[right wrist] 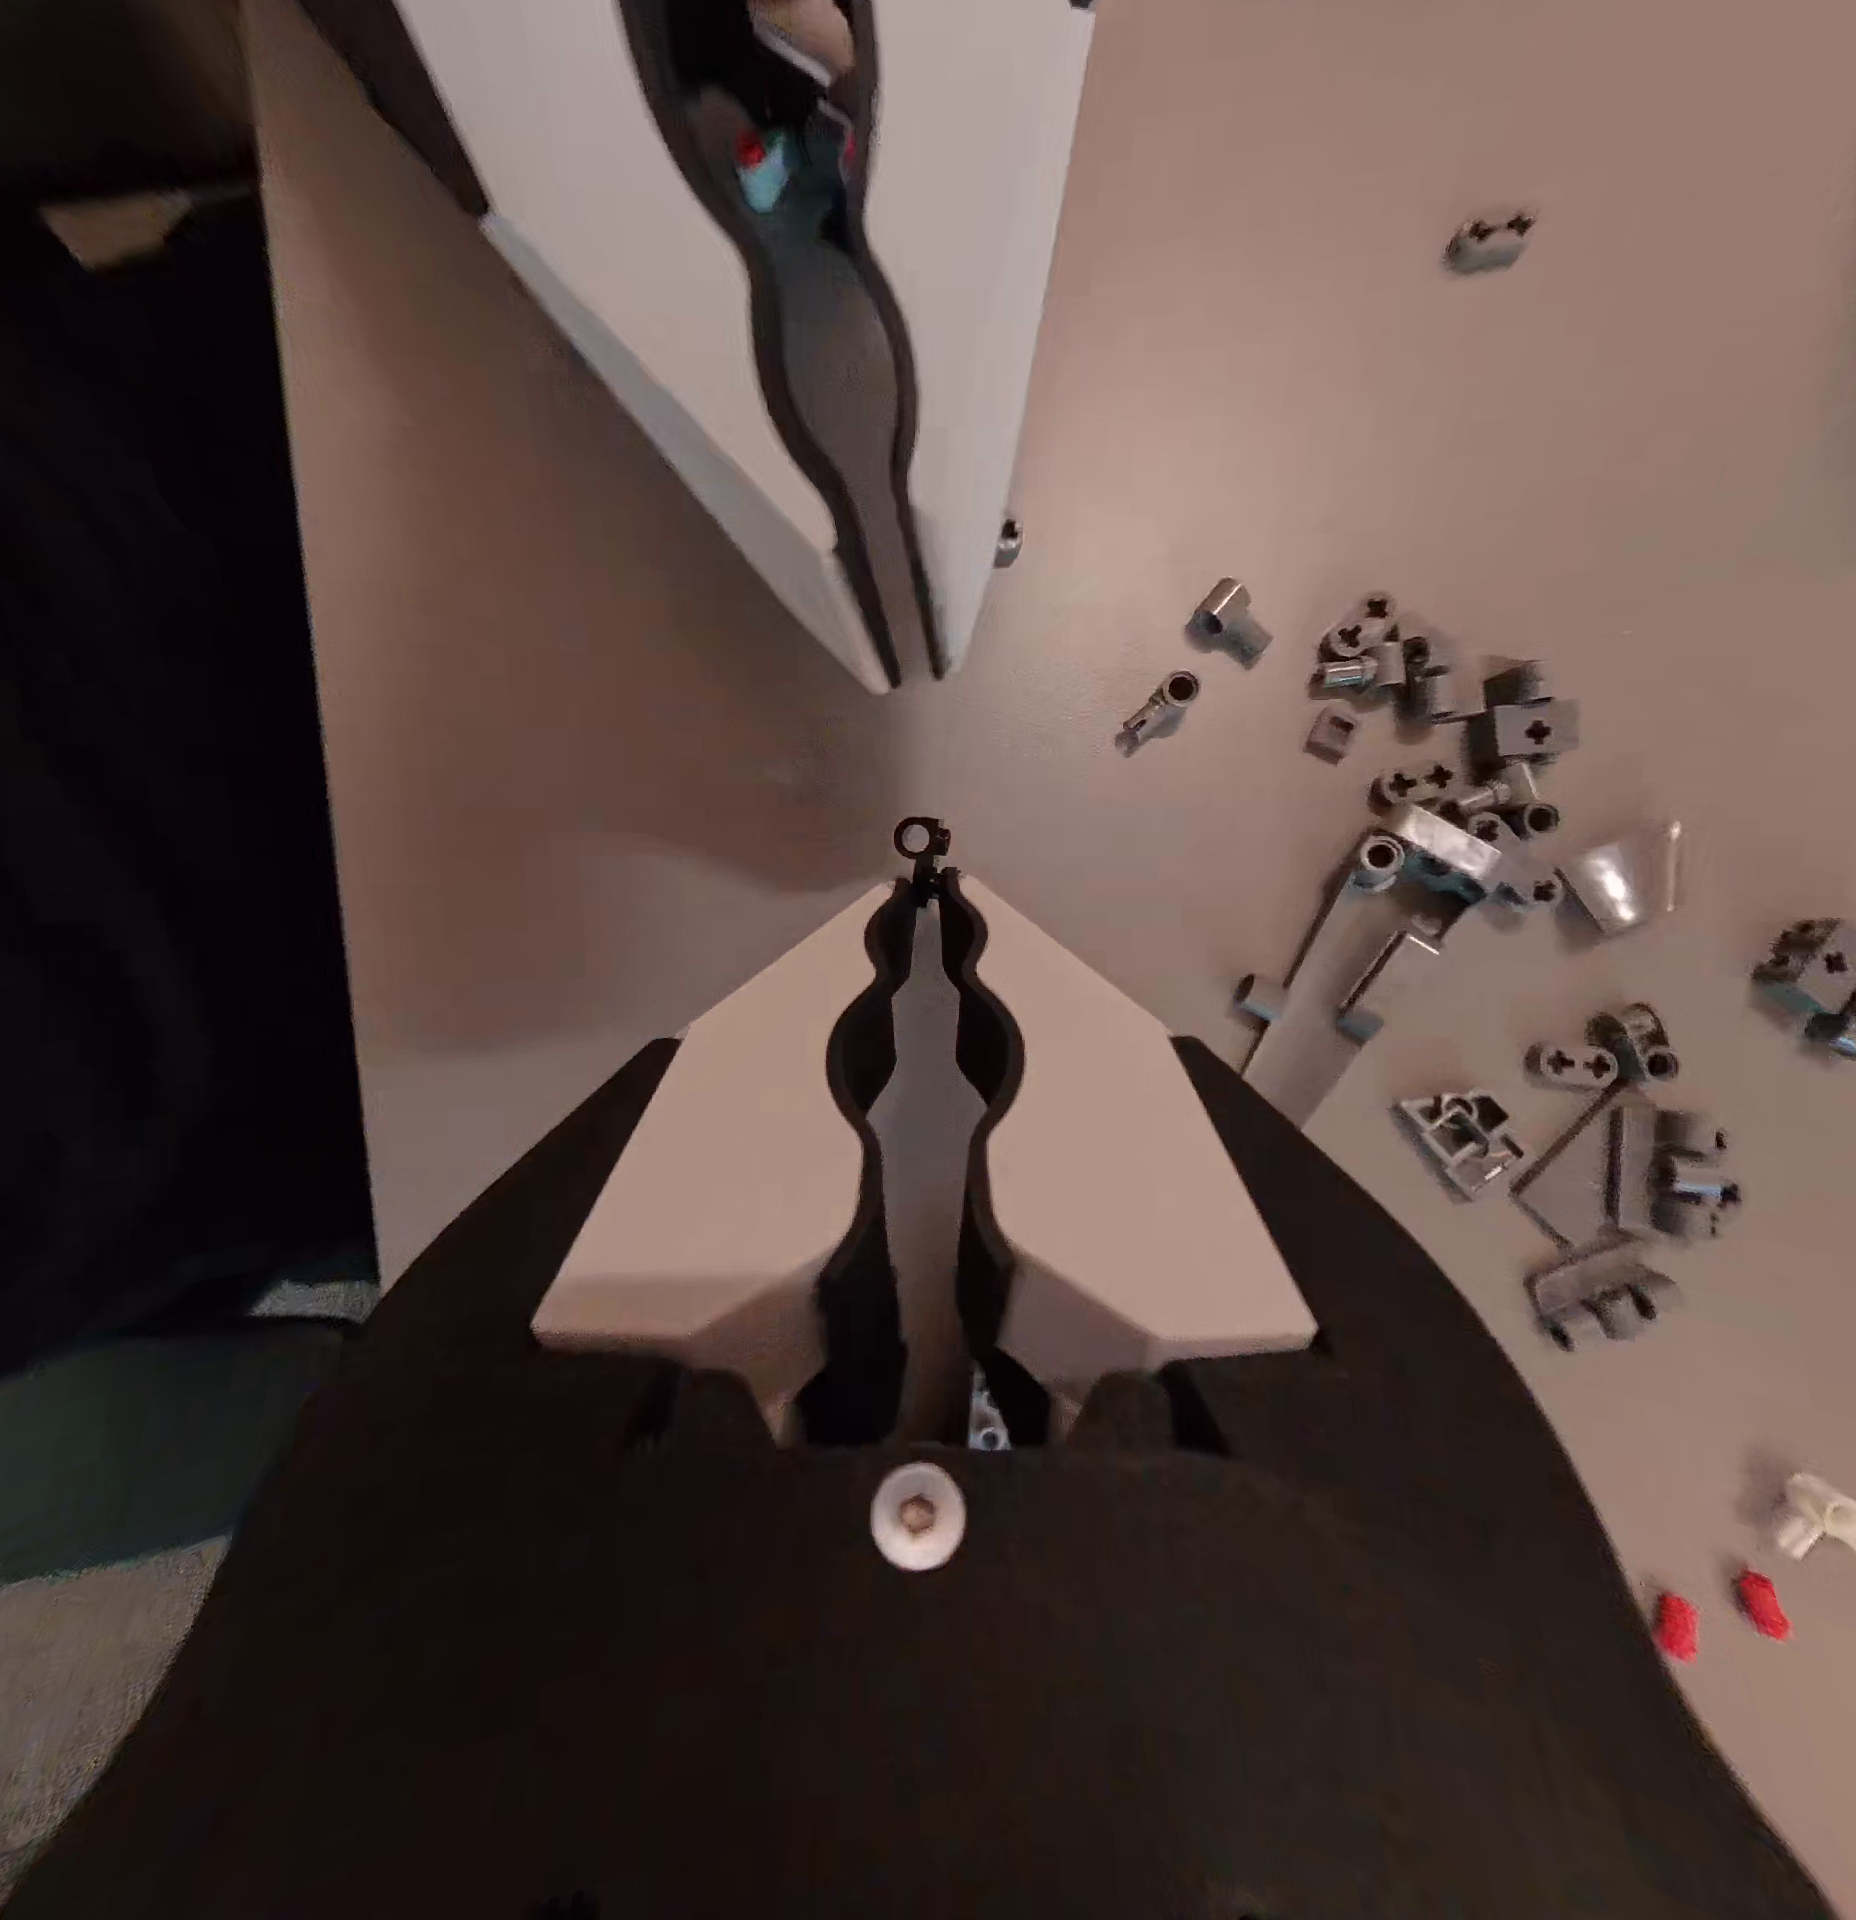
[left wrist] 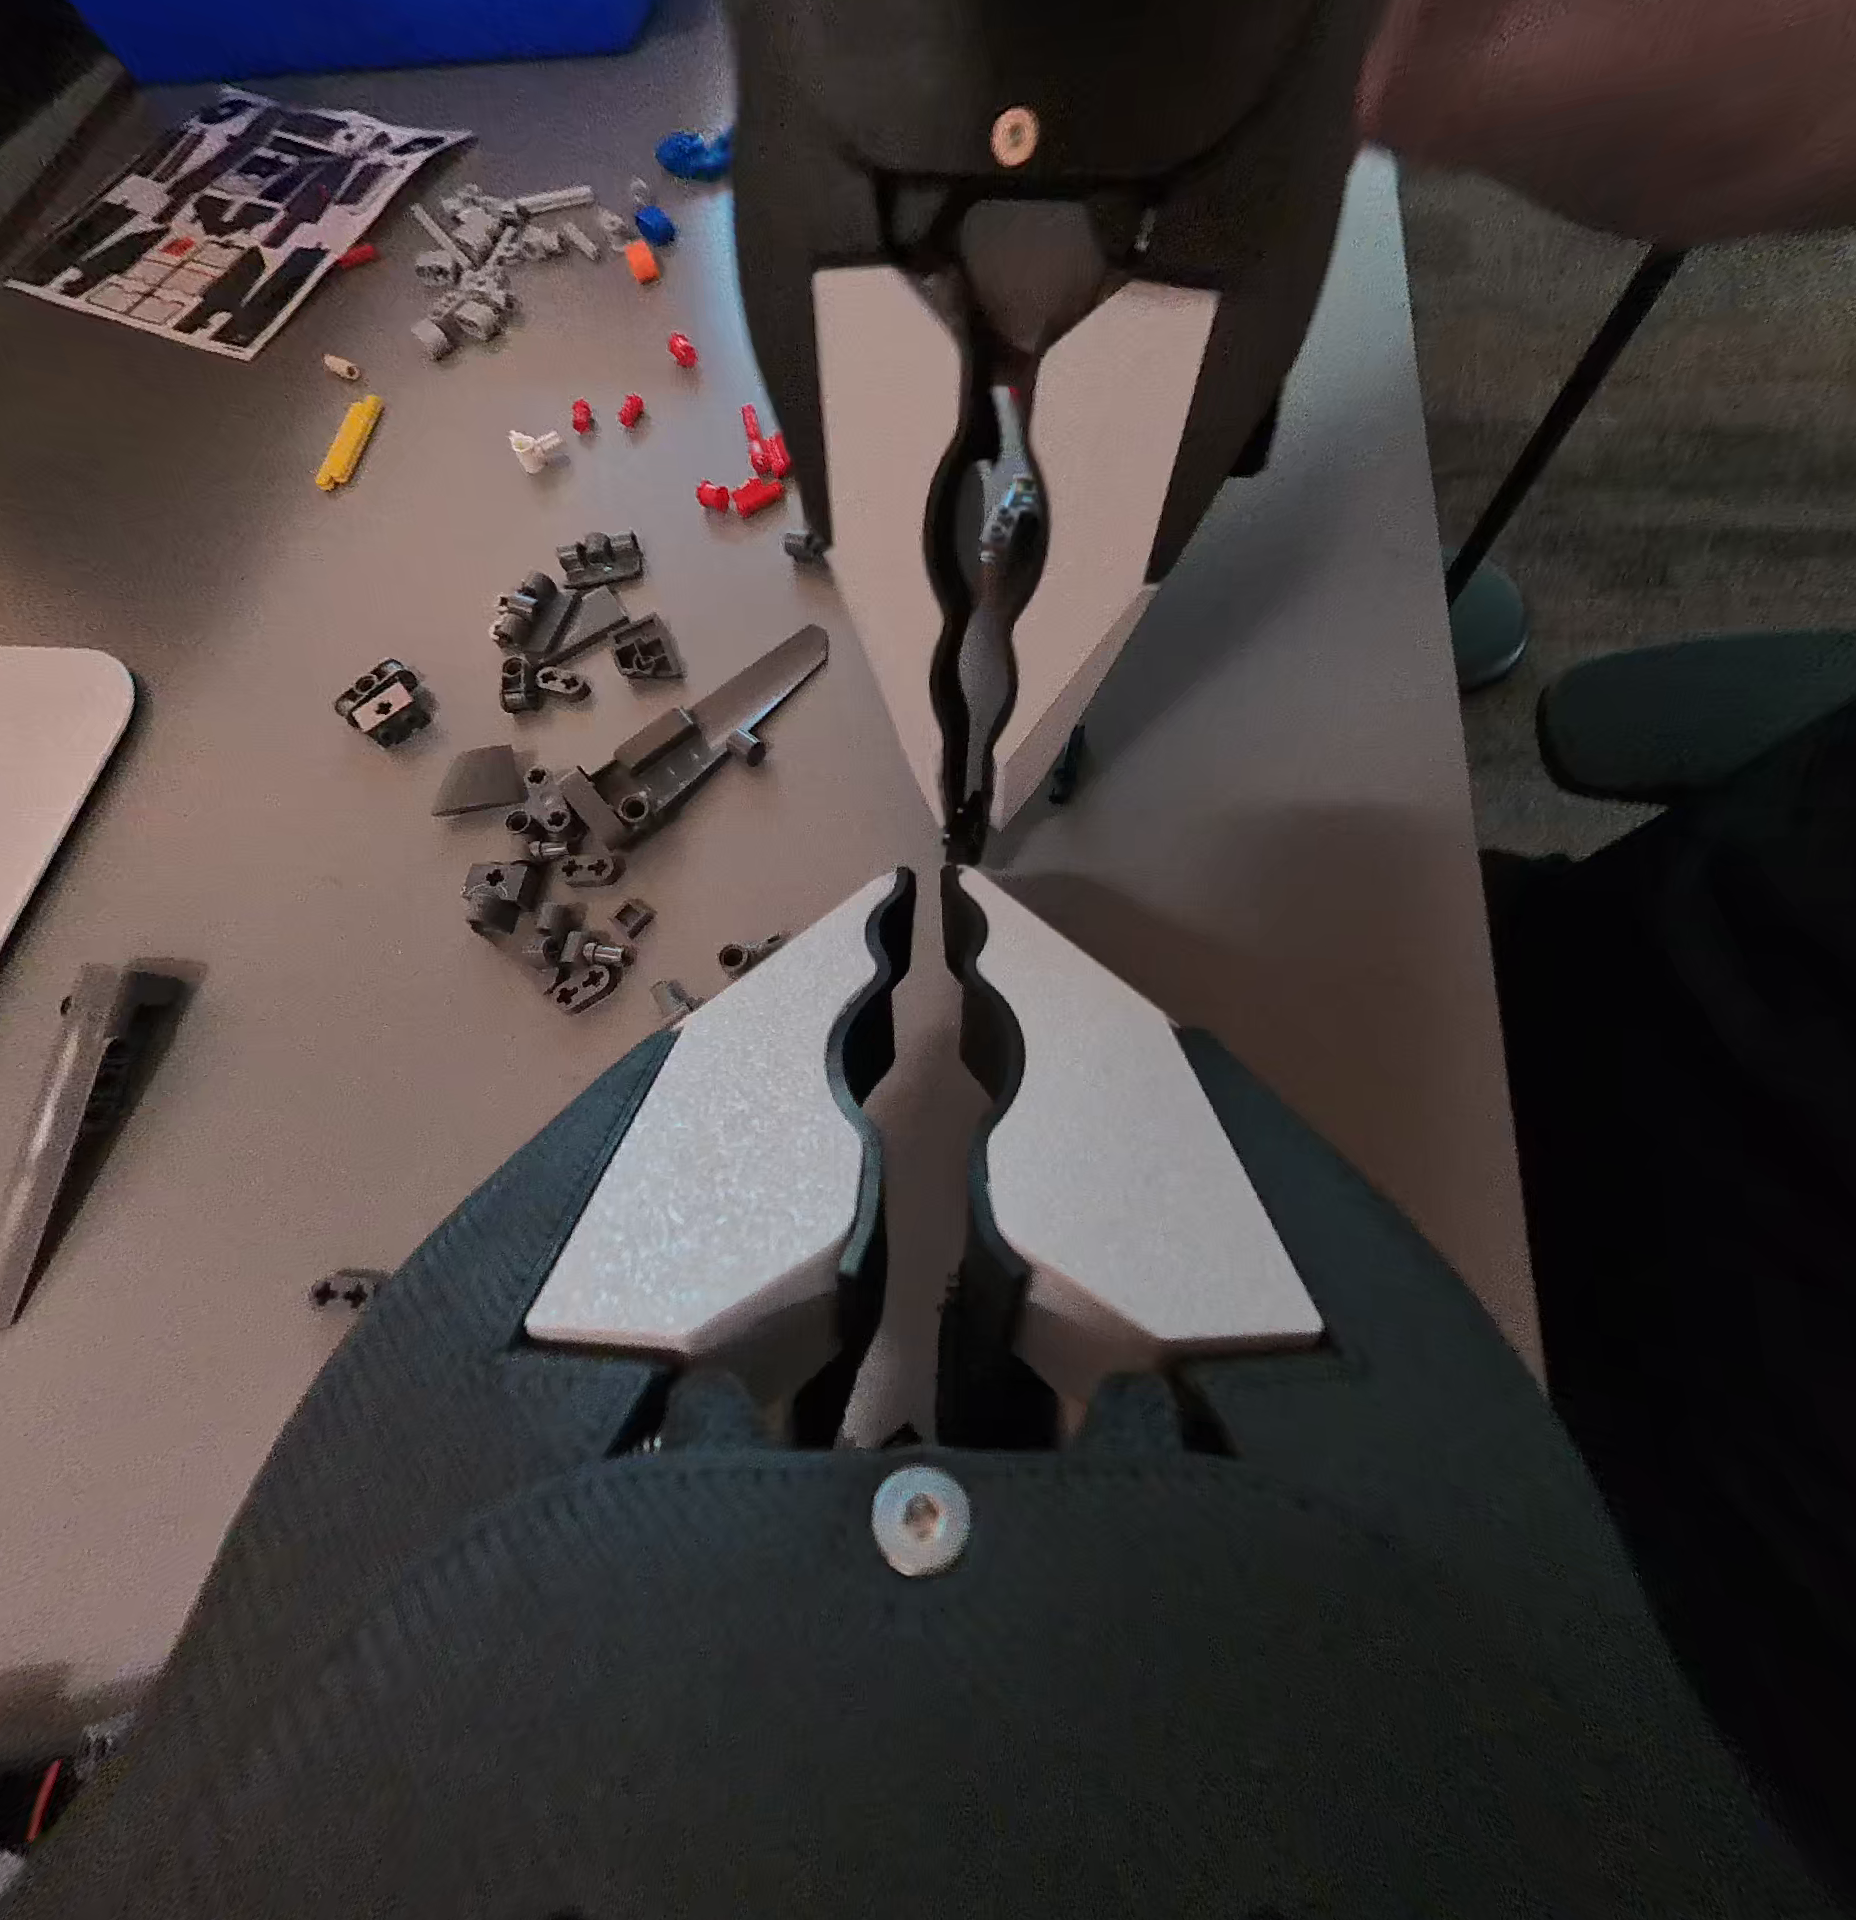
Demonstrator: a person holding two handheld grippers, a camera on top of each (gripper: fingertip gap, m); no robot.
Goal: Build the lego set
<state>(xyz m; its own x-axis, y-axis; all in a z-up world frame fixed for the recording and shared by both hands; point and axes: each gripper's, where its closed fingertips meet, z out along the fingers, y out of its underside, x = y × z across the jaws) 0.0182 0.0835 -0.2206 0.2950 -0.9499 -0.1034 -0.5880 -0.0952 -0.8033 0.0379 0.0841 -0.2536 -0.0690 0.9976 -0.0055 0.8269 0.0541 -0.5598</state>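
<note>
Right gripper (right wrist: 929,883): my fingertips are pinched on a small black connector piece (right wrist: 922,840); its ring end sticks out past the tips.
Left gripper (left wrist: 929,883): my tips stand a narrow slit apart with nothing between them, just short of the right gripper's tips.
Connector piece: in mid-air over the table (left wrist: 1267,831) near its edge, between my two grippers.
Left view only: an instruction sheet (left wrist: 228,218), a yellow axle (left wrist: 348,442), red pins (left wrist: 737,494), a blue bin (left wrist: 363,31), a light grey pile (left wrist: 488,260).
Right view only: the connector's open ring, seen clearly; a white piece (right wrist: 1828,1527).
Both views: a scatter of dark grey building parts (left wrist: 560,790) on the table beside me.
</note>
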